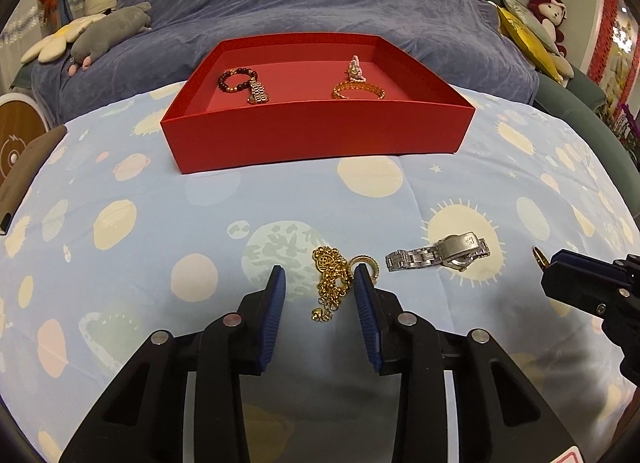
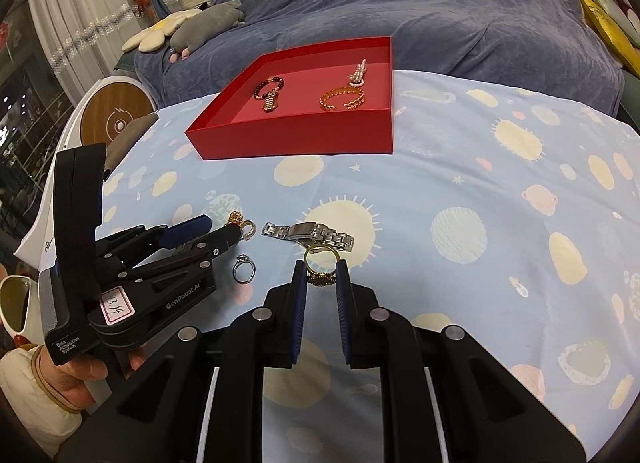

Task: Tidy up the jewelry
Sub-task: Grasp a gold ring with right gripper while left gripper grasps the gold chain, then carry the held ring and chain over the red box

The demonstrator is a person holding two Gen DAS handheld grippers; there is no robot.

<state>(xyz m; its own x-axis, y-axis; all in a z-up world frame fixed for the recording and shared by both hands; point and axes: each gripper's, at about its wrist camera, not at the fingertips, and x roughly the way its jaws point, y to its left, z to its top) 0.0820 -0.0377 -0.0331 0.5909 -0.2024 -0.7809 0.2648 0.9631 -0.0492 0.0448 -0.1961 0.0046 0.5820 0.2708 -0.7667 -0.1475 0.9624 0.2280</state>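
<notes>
With four pieces already in the red tray (image 1: 316,135) at twelve o'clock, the right claw (image 2: 321,277) was clamped on a gold ring (image 2: 320,263), the left claw (image 1: 319,283) stood apart around the gold necklace (image 1: 330,283), and the silver watch (image 1: 438,257) and silver ring (image 2: 243,269) remained on the tabletop (image 1: 400,203).

Gold necklace (image 1: 330,285): right edge and the small gold ring (image 1: 366,265) beside it partly hidden behind left gripper's (image 1: 320,283) right finger. Person's hand (image 2: 76,379) cut off at frame edge. Watch (image 1: 440,257) face turned away, unreadable.
</notes>
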